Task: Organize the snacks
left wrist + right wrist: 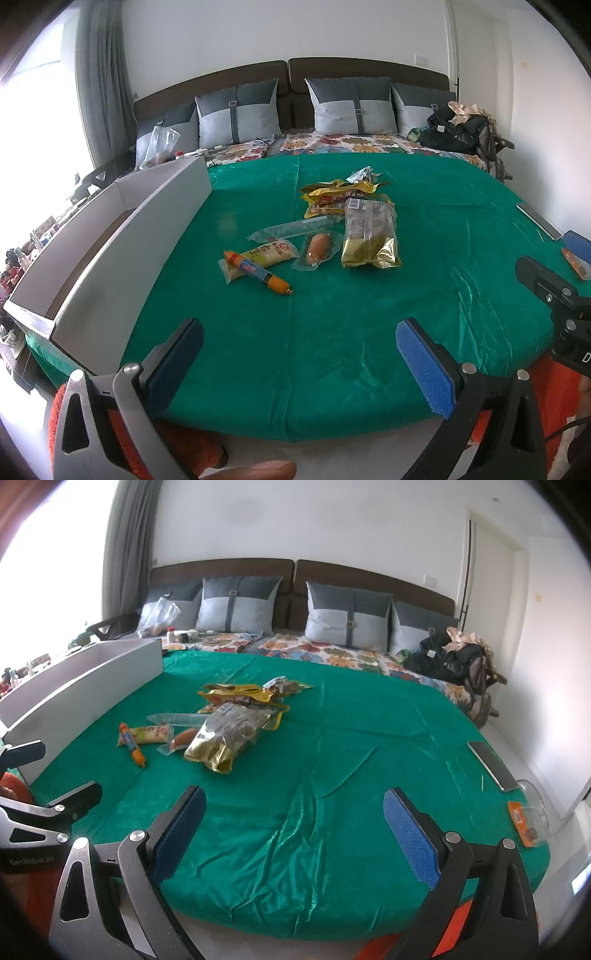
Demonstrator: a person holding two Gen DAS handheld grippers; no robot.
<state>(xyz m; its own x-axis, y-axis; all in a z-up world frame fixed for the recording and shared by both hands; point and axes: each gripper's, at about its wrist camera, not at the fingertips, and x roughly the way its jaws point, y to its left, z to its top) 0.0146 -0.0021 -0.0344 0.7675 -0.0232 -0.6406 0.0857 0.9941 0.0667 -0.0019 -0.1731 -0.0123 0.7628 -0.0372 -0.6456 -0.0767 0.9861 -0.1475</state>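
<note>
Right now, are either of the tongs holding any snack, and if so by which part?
Nothing is held. The left tongs and right tongs are both open over the green cloth, short of the snack pile.

- Open green cloth (332,775) near and right, free to cross.
- Snack pile (332,225) mid-cloth, blocking the far-left reach.
- Grey box (122,229) walling the left edge.
- Phone (491,764) at the right edge.

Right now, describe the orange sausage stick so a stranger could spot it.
Start at the green cloth on the bed and find the snack pile. The orange sausage stick lies at its near-left edge, across a pale yellow packet. It alone is a slim orange tube with a blue label.
</note>
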